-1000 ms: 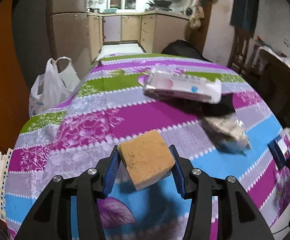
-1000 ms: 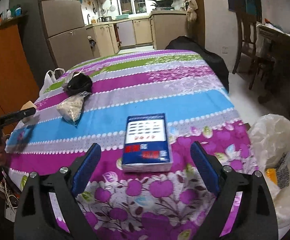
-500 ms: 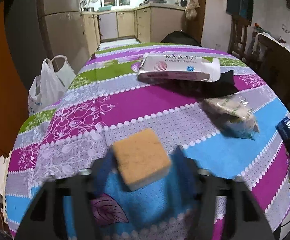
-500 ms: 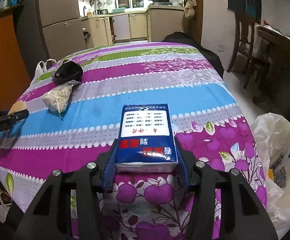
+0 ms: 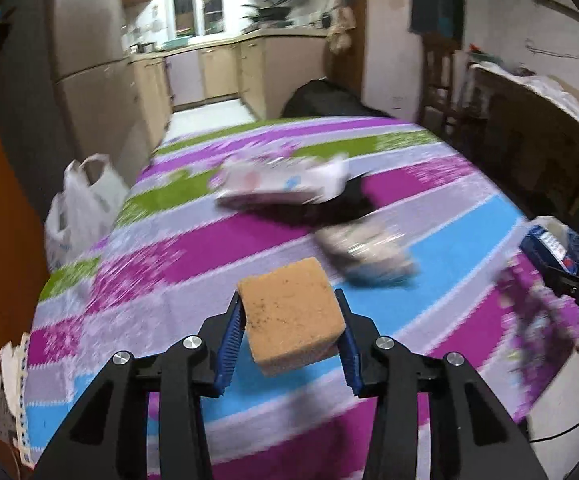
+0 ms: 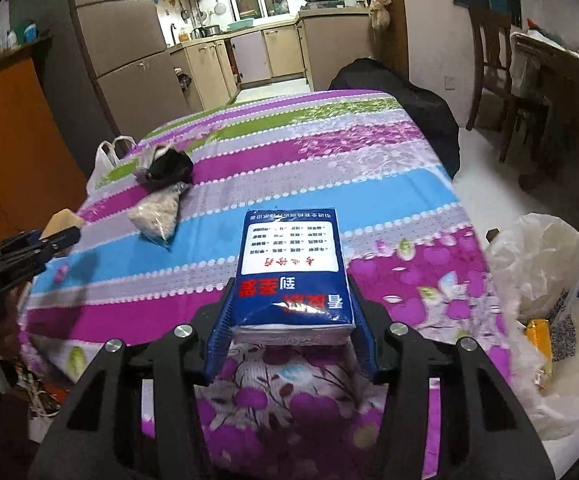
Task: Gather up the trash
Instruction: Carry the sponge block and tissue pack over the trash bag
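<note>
I have the sponge [image 5: 292, 314] pinched in my left gripper [image 5: 289, 336], whose jaws have just been closing on it, and the blue tissue pack [image 6: 291, 276] clamped in my right gripper [image 6: 291, 322]; both are lifted clear of the tabletop [image 6: 389, 168]. I'd keep each squeeze firm and swing the pack right, to the open white bag [image 6: 537, 304] beside the tabletop's edge. The sponge is tan, speckled, blocky; the pack glossy with a white label.
</note>
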A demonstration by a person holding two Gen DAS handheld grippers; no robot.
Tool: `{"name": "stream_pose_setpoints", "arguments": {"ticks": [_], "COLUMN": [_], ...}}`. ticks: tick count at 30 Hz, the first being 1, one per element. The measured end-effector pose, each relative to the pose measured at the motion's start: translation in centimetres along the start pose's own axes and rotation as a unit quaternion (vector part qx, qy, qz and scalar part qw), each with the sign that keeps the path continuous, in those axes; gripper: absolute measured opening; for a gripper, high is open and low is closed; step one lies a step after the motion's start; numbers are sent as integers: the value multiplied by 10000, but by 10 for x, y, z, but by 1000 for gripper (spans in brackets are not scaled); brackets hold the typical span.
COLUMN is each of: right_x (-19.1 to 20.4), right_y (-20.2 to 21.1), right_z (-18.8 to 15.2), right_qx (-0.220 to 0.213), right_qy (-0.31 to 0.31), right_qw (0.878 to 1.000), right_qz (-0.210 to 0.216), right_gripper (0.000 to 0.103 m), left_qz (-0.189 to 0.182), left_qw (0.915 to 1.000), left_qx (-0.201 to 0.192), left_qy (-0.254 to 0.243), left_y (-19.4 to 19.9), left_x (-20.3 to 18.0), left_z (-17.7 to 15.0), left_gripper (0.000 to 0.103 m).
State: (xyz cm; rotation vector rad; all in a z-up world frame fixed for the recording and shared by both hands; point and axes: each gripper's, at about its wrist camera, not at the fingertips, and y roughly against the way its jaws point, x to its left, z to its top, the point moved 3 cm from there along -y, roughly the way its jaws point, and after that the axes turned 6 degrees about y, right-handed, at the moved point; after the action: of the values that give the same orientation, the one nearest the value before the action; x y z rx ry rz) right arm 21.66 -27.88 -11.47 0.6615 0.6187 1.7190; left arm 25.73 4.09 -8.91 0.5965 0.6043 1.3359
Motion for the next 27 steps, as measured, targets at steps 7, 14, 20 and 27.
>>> {"name": "stream_pose_setpoints", "arguments": {"ticks": [7, 14, 20, 27], "right_x": [-49, -133, -198, -233], "right_y": [70, 129, 151, 159], "right_z": [15, 19, 9, -1], "right_qx": [-144, -84, 609, 1259], "right_qy": [-115, -497, -833, -860], "right_qw": [9996, 9933, 9821, 9703], "right_qz": [-212, -1043, -1576, -1876], "right_gripper": [49, 49, 49, 49], "left_qz": [-867, -1570, -1904, -2108], "left_qw": [9916, 9696, 9474, 9255], "left_qx": [-256, -158, 36, 351], "left_qy": [-928, -1870, -2573, -3125], "left_y": [18, 14, -1, -21], "left_x": [-110, -236, -342, -448], "left_z": [34, 60, 72, 66], "left_gripper": [44, 44, 44, 44]}}
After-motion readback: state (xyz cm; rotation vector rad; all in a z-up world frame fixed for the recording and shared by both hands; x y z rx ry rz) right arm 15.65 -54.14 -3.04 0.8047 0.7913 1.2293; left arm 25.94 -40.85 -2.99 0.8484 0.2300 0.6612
